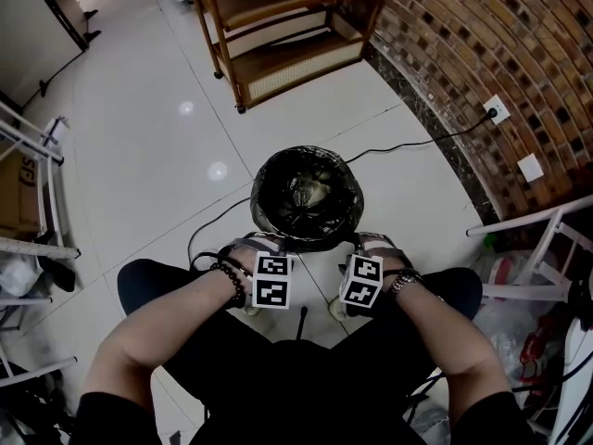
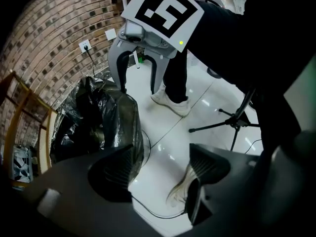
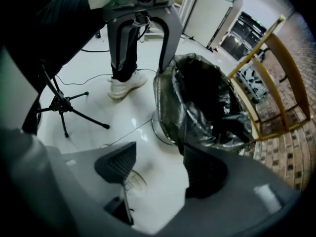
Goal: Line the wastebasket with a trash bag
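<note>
White tiled floor (image 1: 176,156) runs beside a brick wall (image 1: 482,54). The left claw (image 2: 160,171) gapes wide and empty; the right claw (image 3: 159,168) likewise. Just ahead, between both, stands the wastebasket (image 1: 278,225), a black trash bag (image 3: 207,102) draped over its rim.

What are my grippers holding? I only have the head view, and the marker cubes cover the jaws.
Observer: Nothing on the left. The left gripper has its jaws apart, with only a white shoe and floor behind the gap.
Operator: And the right?
Observer: The right gripper is open too, gripping nothing.
Operator: How far down does the bag hang?
Observer: The black trash bag drapes well down the wastebasket's outer wall.
</note>
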{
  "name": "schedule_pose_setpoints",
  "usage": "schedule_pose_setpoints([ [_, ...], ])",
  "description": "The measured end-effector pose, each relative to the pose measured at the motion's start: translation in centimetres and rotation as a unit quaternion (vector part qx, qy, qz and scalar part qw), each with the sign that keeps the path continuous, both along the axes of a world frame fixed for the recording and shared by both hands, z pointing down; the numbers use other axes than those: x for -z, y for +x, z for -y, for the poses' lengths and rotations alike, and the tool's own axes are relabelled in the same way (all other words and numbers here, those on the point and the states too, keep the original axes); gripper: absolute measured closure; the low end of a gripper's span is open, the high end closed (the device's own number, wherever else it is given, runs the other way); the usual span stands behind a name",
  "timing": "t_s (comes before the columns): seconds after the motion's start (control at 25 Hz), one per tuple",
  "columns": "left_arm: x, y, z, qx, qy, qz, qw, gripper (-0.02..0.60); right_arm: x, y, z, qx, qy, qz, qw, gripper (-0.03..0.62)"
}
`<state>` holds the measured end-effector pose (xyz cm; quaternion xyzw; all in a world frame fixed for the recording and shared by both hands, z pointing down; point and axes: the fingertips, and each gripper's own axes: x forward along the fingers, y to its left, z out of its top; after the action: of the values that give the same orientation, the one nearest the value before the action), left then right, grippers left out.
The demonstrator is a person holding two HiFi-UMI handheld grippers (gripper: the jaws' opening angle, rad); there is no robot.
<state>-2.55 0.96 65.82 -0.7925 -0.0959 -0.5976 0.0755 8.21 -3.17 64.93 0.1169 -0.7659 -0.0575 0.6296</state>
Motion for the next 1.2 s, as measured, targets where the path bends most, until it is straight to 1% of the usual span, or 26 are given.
schedule_pose_setpoints([
  [0.2, -1.3, -0.4, 0.6, 0.013, -0.006, 0.013, 0.9998, 0.218, -2.0, 0.8, 0.6, -0.040, -0.019, -0.005, 0.999, 0.293],
  [0.36, -1.0, -0.9, -0.1, 0.014, -0.022, 0.014, 0.9995, 0.218, -2.2, 1.4, 0.4, -0.049, -0.031, -0.009, 0.998, 0.293],
  [0.44, -0.4, -1.0, -1.1, 0.011, -0.040, 0.010, 0.9991, 0.218, -1.5, 1.5, 0.3, -0.053, -0.033, -0.004, 0.998, 0.293],
  [0.52, 0.3, -1.3, -2.3, 0.009, -0.066, 0.007, 0.9978, 0.218, -0.6, 1.8, 0.5, -0.069, -0.037, 0.007, 0.997, 0.293],
  [0.6, 1.1, -1.7, -3.7, 0.008, -0.100, 0.004, 0.9949, 0.218, 0.5, 2.3, 0.9, -0.098, -0.046, 0.023, 0.994, 0.293],
  [0.68, 1.9, -1.9, -5.0, 0.004, -0.127, 0.002, 0.9920, 0.221, 1.7, 3.0, 1.7, -0.136, -0.057, 0.045, 0.988, 0.293],
  [0.8, 2.3, -2.2, -6.1, 0.001, -0.143, 0.004, 0.9897, 0.221, 3.6, 4.1, 3.4, -0.200, -0.060, 0.088, 0.974, 0.293],
  [0.88, 2.4, -2.4, -6.2, 0.003, -0.149, 0.005, 0.9887, 0.221, 4.7, 4.5, 4.6, -0.243, -0.058, 0.122, 0.961, 0.293],
  [0.96, 3.3, -2.2, -5.9, 0.015, -0.155, -0.009, 0.9878, 0.224, 6.0, 4.7, 5.9, -0.279, -0.051, 0.158, 0.946, 0.293],
  [1.04, 4.8, -1.6, -5.2, 0.034, -0.161, -0.037, 0.9857, 0.241, 7.2, 4.8, 7.3, -0.307, -0.040, 0.190, 0.932, 0.293],
  [1.12, 7.1, -0.9, -3.8, 0.056, -0.161, -0.073, 0.9827, 0.269, 8.1, 4.9, 8.7, -0.332, -0.029, 0.222, 0.917, 0.293],
  [1.16, 8.5, -0.5, -2.9, 0.067, -0.159, -0.094, 0.9805, 0.281, 8.6, 4.7, 9.4, -0.345, -0.026, 0.240, 0.907, 0.293],
  [1.2, 9.7, -0.2, -1.9, 0.082, -0.161, -0.117, 0.9766, 0.293, 9.1, 4.5, 10.1, -0.358, -0.026, 0.260, 0.896, 0.293],
])
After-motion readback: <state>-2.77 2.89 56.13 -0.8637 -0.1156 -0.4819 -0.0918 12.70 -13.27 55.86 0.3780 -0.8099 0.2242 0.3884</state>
